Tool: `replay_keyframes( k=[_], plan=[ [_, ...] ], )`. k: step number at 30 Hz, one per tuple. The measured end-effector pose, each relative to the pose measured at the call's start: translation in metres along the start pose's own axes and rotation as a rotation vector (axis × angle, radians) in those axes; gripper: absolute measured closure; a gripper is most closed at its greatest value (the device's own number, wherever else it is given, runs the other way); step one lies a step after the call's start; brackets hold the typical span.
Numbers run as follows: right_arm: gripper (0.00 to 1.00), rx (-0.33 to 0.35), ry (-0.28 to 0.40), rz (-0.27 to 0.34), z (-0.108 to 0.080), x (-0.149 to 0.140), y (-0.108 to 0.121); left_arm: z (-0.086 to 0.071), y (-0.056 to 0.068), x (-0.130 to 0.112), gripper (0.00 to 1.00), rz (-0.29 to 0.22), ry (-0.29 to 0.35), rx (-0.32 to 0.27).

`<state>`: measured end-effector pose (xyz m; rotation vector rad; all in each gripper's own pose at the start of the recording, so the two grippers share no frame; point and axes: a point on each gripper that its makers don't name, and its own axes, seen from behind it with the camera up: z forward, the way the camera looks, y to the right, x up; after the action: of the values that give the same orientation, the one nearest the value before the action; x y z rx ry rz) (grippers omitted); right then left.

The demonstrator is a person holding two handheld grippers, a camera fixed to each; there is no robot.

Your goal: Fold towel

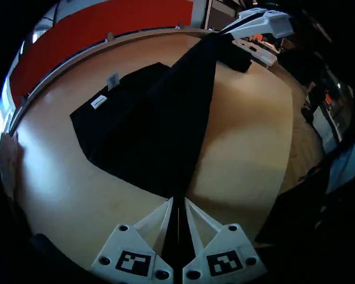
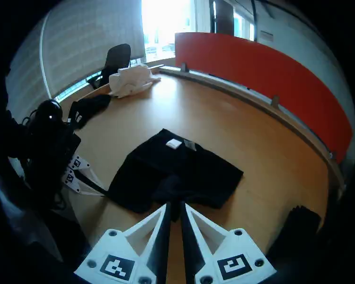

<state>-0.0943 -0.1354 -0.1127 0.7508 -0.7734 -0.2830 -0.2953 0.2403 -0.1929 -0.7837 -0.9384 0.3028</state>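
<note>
So the black towel [image 1: 158,142] is mostly flat in the middle of the wooden table [image 1: 248,151], with one part pulled up off it between the two grippers. In the left gripper view the left gripper [image 1: 178,203] sits at the near edge with its fingers pressed nearly together, and a dark fold of towel is pinched in the slit between them. From there the cloth runs up and away as a long taut wedge to the far right, where the right gripper [image 1: 227,32] has the other end. The rest of the towel spreads out to the left of that wedge, and there's a white tag [image 1: 99,101] on its far-left part.

In the right gripper view it's the same deal from the other side. The right gripper [image 2: 175,207] is low and near, fingers squeezed in on a bunched bit of the towel's [image 2: 191,170] near edge. The left gripper [image 2: 96,187] is off to the left, held by a hand in a dark sleeve [image 2: 49,142], clamped on the towel's left corner, which is drawn out into a thin strip.

Other stuff: a white cloth pile [image 2: 130,80] and a smaller black cloth [image 2: 90,106] at the far left of the table, a chair [image 2: 116,57] behind them, and a red divider [image 2: 272,80] along the far-right edge.
</note>
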Motion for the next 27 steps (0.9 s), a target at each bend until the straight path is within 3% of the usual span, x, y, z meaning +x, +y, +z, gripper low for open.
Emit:
replay_keyframes(
  k=[12,22,27],
  plan=[
    [0.86,0.000,0.002,-0.001,-0.005,0.002,-0.001,-0.015,-0.018,0.003,1.00,-0.075,0.011,0.031],
    [0.86,0.005,-0.001,-0.001,-0.004,-0.001,-0.004,-0.040,-0.058,0.014,1.00,-0.162,0.053,0.096],
    [0.86,0.004,-0.009,0.001,-0.005,-0.006,-0.004,-0.054,-0.071,0.021,1.00,-0.189,0.075,0.105]
  ],
)
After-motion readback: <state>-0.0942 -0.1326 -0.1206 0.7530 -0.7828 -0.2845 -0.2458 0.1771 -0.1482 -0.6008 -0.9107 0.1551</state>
